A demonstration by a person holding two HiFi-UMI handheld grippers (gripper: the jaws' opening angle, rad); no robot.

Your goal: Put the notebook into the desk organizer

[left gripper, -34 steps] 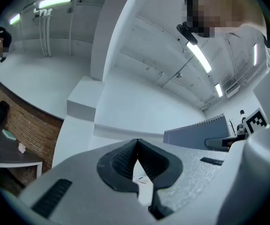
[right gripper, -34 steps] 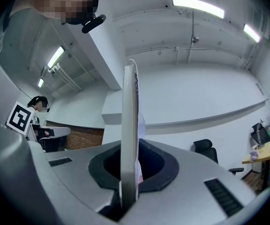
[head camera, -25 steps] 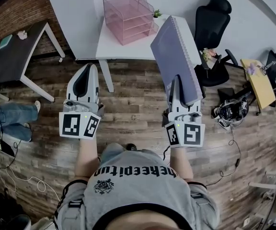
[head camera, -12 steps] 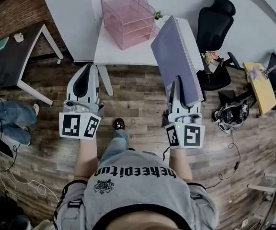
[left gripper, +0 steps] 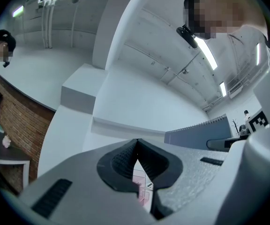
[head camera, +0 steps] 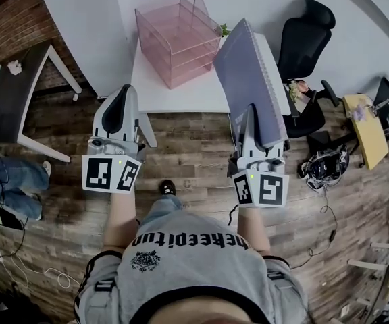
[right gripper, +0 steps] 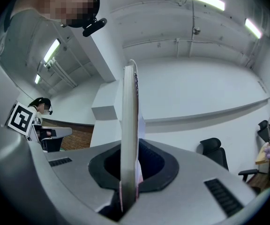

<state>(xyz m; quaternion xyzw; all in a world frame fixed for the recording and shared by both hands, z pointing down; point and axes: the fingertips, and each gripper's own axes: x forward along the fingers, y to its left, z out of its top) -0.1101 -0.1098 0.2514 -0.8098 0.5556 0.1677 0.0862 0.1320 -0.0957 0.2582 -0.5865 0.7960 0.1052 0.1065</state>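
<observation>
While upright, notebook (head camera: 245,73) inside right gripper (head camera: 250,117).

The only lettering stands on the person's grey cotton T-shirt (head camera: 191,268): a dark print (head camera: 189,241) across the chest, seen upside down, of which roughly "keepitun" can be made out. The round emblem (head camera: 146,262) beside it is too small to read. The white cubes on the left gripper (head camera: 128,92) and right gripper (head camera: 249,111) carry black-and-white square code markers (head camera: 111,173), which bear no letters.
</observation>
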